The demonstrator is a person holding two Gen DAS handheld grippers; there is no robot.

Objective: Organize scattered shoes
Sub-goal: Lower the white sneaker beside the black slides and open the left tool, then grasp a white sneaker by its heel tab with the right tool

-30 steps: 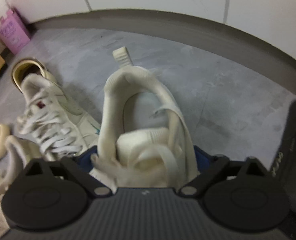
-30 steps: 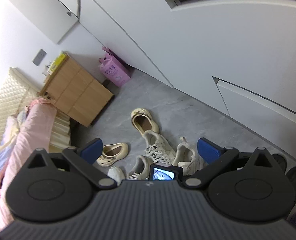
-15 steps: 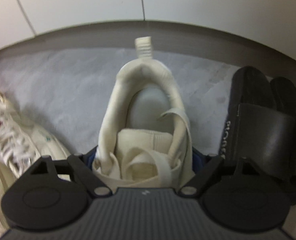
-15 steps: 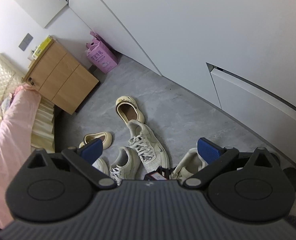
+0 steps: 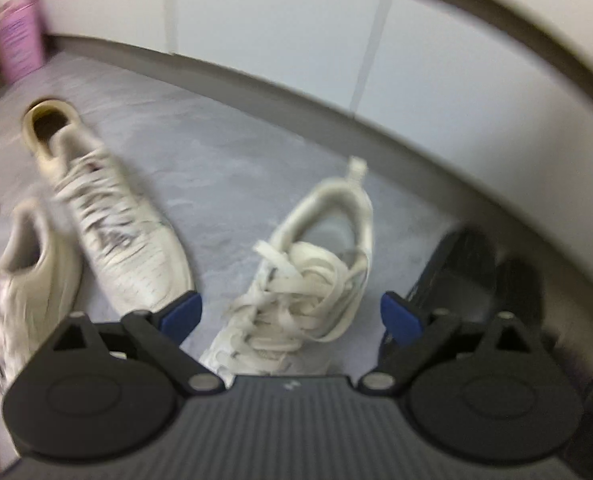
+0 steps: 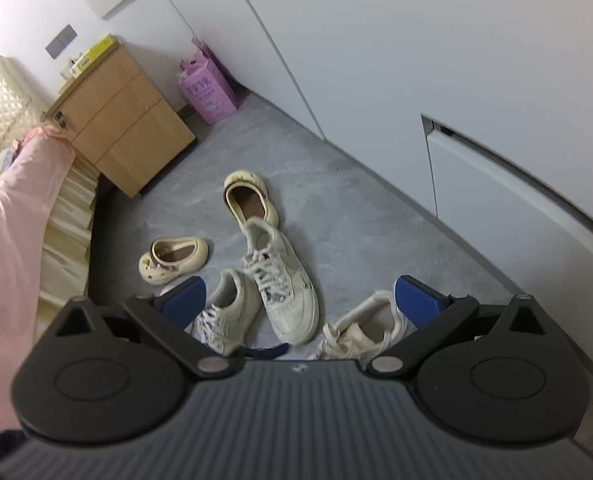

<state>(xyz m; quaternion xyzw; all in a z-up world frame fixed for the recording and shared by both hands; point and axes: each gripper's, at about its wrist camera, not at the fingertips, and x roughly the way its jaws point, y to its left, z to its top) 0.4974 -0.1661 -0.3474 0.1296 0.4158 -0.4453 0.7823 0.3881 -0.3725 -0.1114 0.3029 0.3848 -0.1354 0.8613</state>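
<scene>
A: What lies on the grey floor (image 5: 224,168), going left to right?

B: A laced white sneaker (image 5: 116,236), then the cream sneaker (image 5: 312,276), then black slides (image 5: 468,276) by the wall.

A: And the grippers?

B: The left gripper (image 5: 290,312) is opening, its pads clear of the cream sneaker. The right gripper (image 6: 300,296) is spread wide, holding nothing.

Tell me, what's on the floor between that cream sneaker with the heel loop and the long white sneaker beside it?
Nothing: in the left wrist view, only bare grey floor separates the cream sneaker from the long white sneaker.
</scene>
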